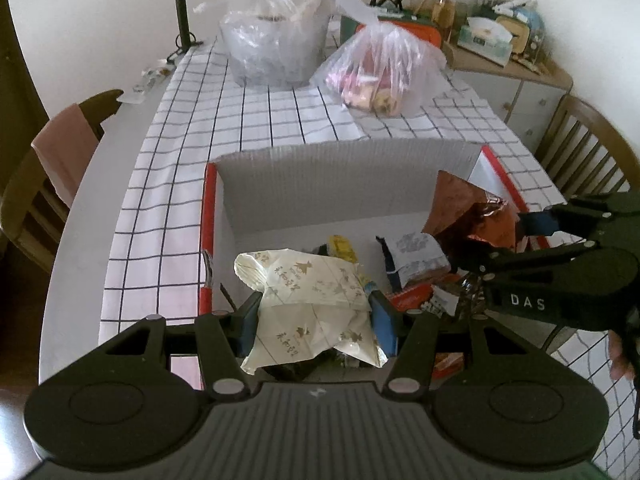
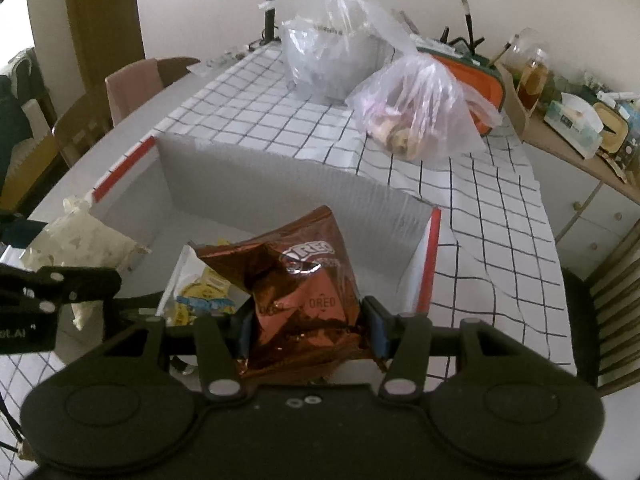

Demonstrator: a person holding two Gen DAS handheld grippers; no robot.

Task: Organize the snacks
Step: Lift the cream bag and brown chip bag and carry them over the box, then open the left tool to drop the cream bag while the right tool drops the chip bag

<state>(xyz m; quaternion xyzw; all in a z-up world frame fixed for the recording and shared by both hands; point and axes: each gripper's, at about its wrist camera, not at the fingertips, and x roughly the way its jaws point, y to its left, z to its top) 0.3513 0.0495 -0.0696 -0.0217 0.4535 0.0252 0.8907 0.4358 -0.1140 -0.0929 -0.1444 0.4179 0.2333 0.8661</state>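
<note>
My left gripper [image 1: 314, 322] is shut on a cream snack packet [image 1: 310, 300] with printed characters, held over the near end of the open white box [image 1: 340, 172] with red edges. My right gripper [image 2: 314, 332] is shut on a brown Oreo bag [image 2: 298, 288], held above the box's right side; it also shows in the left wrist view [image 1: 468, 212]. The cream packet appears at the left of the right wrist view [image 2: 86, 246]. Several small snack packs [image 1: 416, 256] lie on the box floor, among them a yellow one [image 2: 204, 294].
Two clear plastic bags, one large [image 1: 276, 28] and one with pastries [image 1: 384, 68], stand on the checked tablecloth [image 1: 192, 128] beyond the box. A black lamp arm [image 1: 182, 4] rises at the far left. Wooden chairs [image 1: 588, 152] flank the table; a cluttered sideboard [image 1: 508, 56] stands right.
</note>
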